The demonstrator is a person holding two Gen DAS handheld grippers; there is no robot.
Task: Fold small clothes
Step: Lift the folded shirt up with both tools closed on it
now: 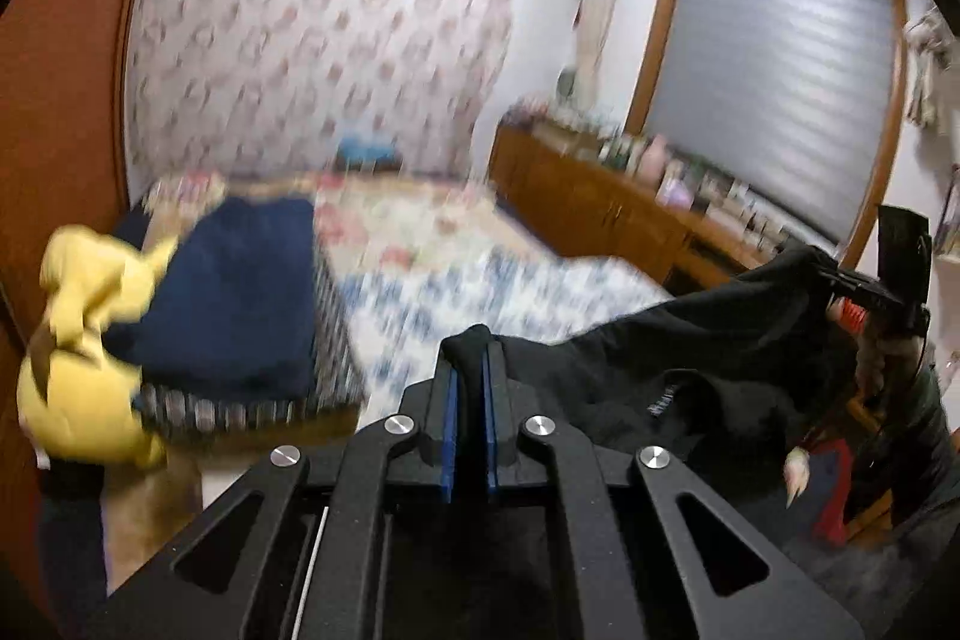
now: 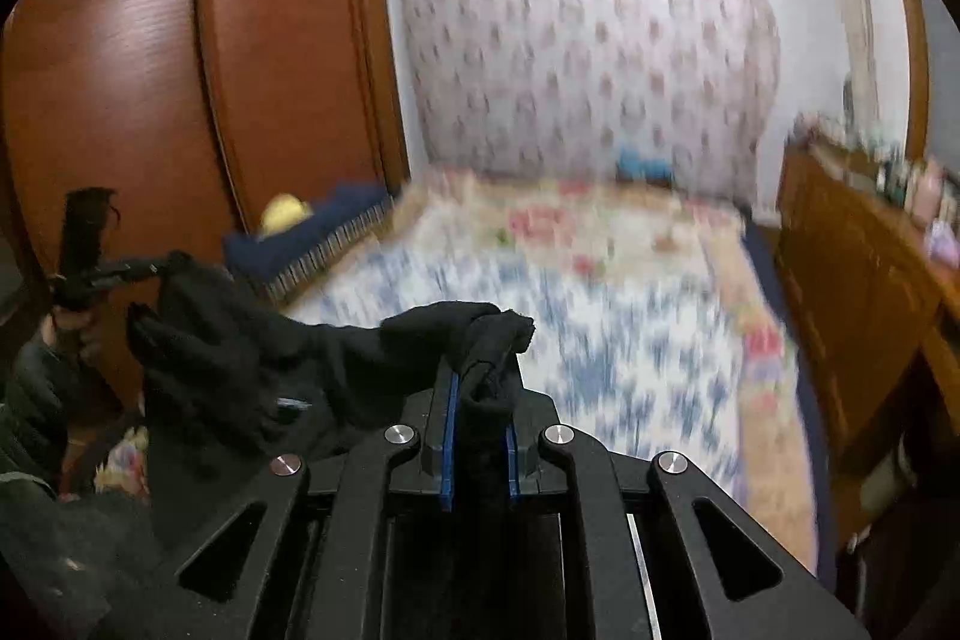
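Left gripper (image 1: 472,358) has its fingers pinching one end of a black garment (image 1: 690,364). The cloth spans across mid-air to the right gripper (image 2: 483,364), whose fingers clamp a bunched edge of the same garment. So the garment hangs stretched between both, above the near end of the bed (image 1: 480,292), not touching it as far as the blur allows.

Judged step: spread the piece out to lay it flat before folding. To do it well, keep both grips level and the top edge taut, lower so the hanging part lands first on the bedspread, then drag back to smooth wrinkles. The right grip looks bunched, so it may slip or leave a crumpled corner.

Room, left to right: a wooden wardrobe (image 2: 180,58) stands close on the left. A yellow plush toy (image 1: 90,340) sits on a navy folded blanket (image 1: 240,298) at the bed's left edge, so keep clear of it. The middle of the bed is open. A wooden cabinet (image 1: 588,196) borders the right side.
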